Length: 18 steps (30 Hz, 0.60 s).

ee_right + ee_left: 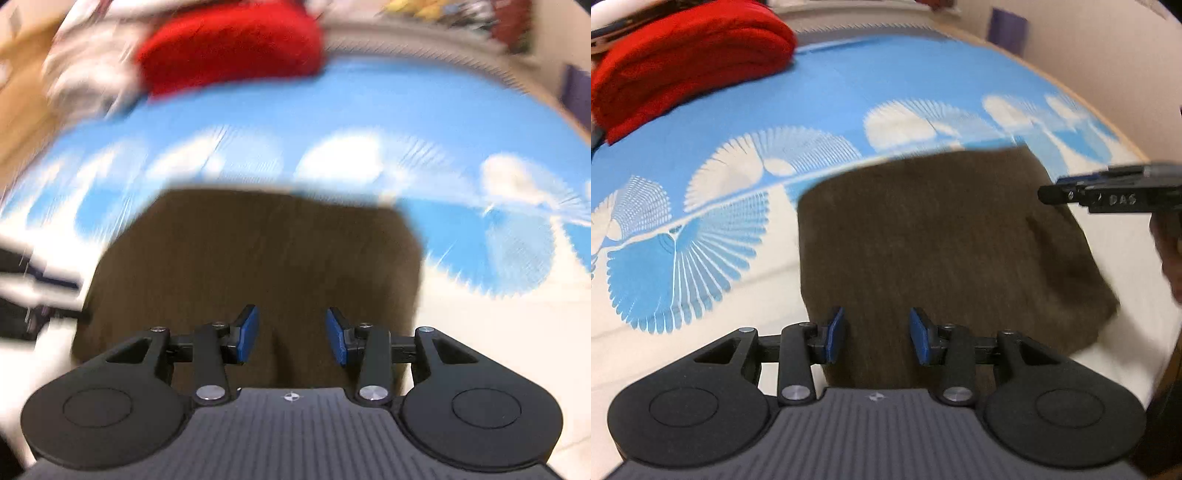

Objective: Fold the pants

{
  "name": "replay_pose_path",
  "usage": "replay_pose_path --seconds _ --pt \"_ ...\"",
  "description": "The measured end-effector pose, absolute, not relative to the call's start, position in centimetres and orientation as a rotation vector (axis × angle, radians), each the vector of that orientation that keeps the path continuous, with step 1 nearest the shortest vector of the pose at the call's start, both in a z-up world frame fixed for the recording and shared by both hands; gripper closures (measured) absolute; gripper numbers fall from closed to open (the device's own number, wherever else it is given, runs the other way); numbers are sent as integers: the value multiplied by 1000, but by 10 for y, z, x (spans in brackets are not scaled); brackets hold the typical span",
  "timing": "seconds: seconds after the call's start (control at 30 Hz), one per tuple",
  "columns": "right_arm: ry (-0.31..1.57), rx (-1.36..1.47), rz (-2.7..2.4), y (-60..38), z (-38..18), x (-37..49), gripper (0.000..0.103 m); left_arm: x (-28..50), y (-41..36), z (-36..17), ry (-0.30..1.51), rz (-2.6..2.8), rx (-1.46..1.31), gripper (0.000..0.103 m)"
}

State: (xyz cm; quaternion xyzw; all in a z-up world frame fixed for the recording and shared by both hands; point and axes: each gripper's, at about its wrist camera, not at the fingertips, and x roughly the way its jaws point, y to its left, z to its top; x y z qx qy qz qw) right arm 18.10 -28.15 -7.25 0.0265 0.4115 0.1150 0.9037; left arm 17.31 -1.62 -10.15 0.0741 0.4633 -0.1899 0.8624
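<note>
The brown pants lie folded into a compact block on the blue and white patterned sheet. My left gripper is open and empty above the near edge of the pants. My right gripper is open and empty above the near edge of the pants in its own view, which is blurred. The right gripper also shows in the left wrist view at the right, beside the pants.
A folded red cloth lies at the far left of the sheet; it also shows in the right wrist view. White items lie beside it. A wooden edge borders the sheet on the right.
</note>
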Motion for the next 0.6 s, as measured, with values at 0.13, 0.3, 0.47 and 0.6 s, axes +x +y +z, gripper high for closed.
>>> replay_pose_path --seconds 0.13,0.3,0.47,0.6 --pt "848 75 127 -281 -82 210 60 191 -19 -108 968 -358 110 65" --pt "880 7 56 -262 -108 235 61 209 -18 -141 1075 -331 152 72" --pt "903 -76 16 -242 -128 255 63 219 -15 -134 1125 -314 103 71" --pt "912 -31 -4 -246 -130 265 65 224 -10 -104 1005 -329 -2 71"
